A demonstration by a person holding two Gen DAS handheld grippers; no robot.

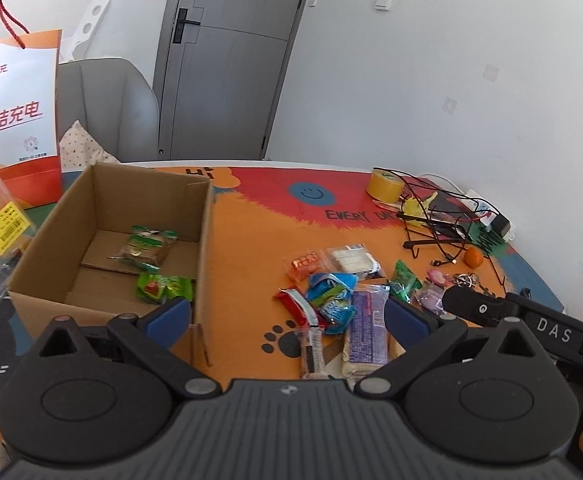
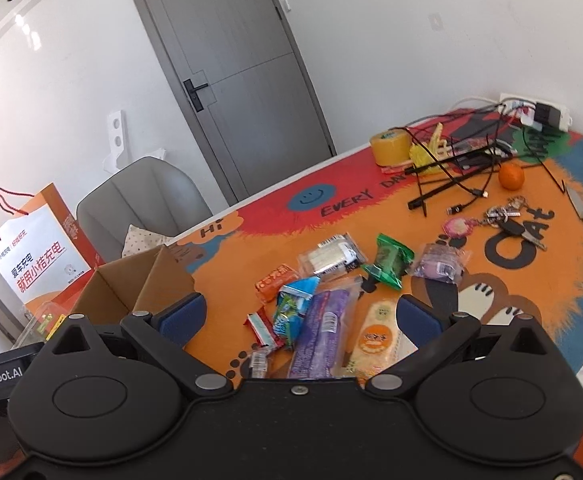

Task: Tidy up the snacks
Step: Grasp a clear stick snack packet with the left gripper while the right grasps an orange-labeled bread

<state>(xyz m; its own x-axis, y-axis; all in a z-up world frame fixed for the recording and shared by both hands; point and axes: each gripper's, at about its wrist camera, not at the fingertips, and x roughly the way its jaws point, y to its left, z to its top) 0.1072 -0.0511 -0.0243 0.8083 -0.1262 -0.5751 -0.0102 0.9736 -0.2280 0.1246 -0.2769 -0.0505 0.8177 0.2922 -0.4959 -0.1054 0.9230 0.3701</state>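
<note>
Table mat (image 2: 531, 320), orange with cartoon prints, covers the whole work surface. Risk: bright print camouflages the orange packets; easy to misjudge an edge.

Cardboard box (image 1: 51, 240), open top, sits far left on the mat. Two green-wrapped snacks (image 1: 147, 248) already lie on its floor. Its near right wall stands between the pile and the inside. Risk: a packet carried low could catch that wall or shove the light box sideways.

Snack pile (image 2: 315, 296), middle of the mat, right of the box. Packets overlap: a long purple packet (image 2: 319, 328) lies across a blue one (image 2: 291, 308) and just beside a pale yellow bar (image 2: 379, 336). Risk: closing on one may pinch a neighbour or drag the heap; slick wrappers could slip out mid-carry.

Cable tangle and wire stand (image 2: 451, 176), far right, with an orange fruit (image 2: 511, 176) and keys (image 2: 507, 220) near. A small purple packet (image 2: 439, 264) lies closest to them. Risk: reaching for it could snag a lead.

Right gripper (image 2: 299, 316): fingers spread wide, nothing between them, poised above the purple packet.

Left gripper (image 1: 287, 316): fingers released, empty, between box corner and pile. Risk: both grippers aim at the same heap and could collide.
</note>
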